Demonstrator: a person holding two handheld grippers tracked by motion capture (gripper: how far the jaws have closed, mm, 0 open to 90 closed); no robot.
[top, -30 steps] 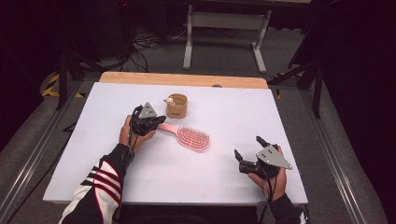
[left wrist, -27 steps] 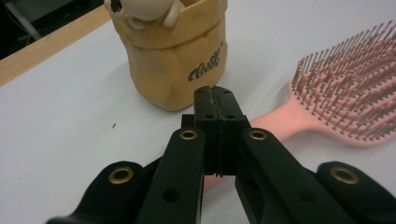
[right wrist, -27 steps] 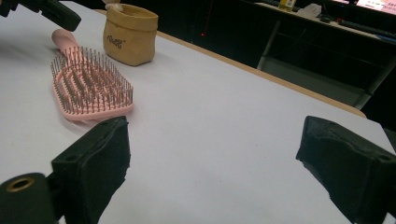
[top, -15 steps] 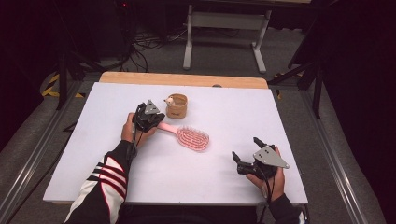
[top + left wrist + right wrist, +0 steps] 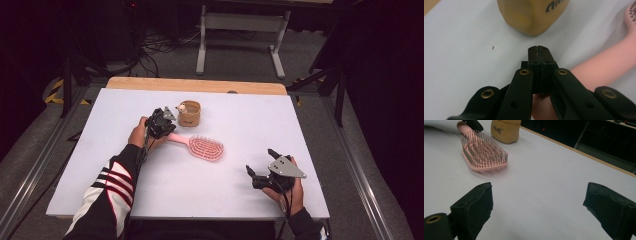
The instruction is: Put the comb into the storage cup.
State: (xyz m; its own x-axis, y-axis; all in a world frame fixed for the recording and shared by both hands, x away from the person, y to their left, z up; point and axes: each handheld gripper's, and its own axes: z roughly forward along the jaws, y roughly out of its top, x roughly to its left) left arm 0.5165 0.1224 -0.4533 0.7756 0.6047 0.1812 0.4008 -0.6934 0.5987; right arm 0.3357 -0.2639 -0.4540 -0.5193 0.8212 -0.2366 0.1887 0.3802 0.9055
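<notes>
In the left gripper view, the tan container (image 5: 532,15) is cut off by the top edge, its dark lettering only partly legible, and the pink hairbrush (image 5: 606,66) handle end is hidden beneath the closed fingers (image 5: 539,62). In the right gripper view, the left gripper (image 5: 474,124) is cropped at the top edge and covers the brush handle. In the high view, the small pale item (image 5: 181,106) at the container's rim is too small to identify.

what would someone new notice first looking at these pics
The pink hairbrush lying bristles-up near the middle of the white table stands out first, its handle pointing toward the left gripper, whose jaws are shut right over the handle's end. Just beyond the left gripper sits a small tan cup. The right gripper rests wide open near the front right corner, away from everything.
</notes>
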